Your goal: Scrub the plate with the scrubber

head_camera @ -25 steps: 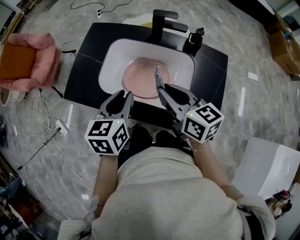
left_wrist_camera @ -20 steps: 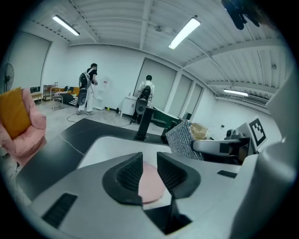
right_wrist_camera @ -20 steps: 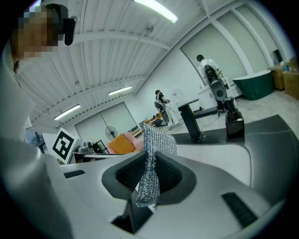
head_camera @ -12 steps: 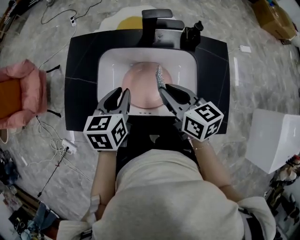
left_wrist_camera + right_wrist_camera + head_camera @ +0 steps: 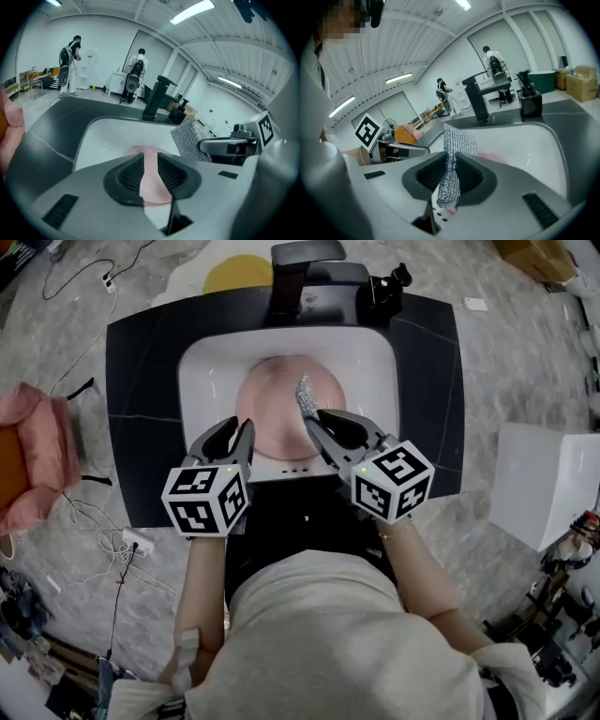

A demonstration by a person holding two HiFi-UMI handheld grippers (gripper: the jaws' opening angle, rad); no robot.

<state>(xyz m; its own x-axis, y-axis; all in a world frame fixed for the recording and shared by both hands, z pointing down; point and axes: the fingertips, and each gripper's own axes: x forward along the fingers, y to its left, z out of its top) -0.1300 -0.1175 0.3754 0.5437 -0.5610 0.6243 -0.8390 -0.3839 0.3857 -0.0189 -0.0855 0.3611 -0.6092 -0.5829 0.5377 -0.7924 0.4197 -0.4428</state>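
My right gripper [image 5: 450, 168] is pinching the scrubber [image 5: 458, 138] between its pads, with the mesh sheet standing on edge and projecting past the tips. My left gripper [image 5: 150, 171] is holding its jaws slightly parted with nothing between them (only the plate [image 5: 147, 151] is showing through the gap). The plate is lying flat in the sink [image 5: 380, 357], ahead of and below both sets of tips. The scrubber's free end is hanging over the plate's right half, so I am judging the right gripper the nearer; contact cannot be confirmed.
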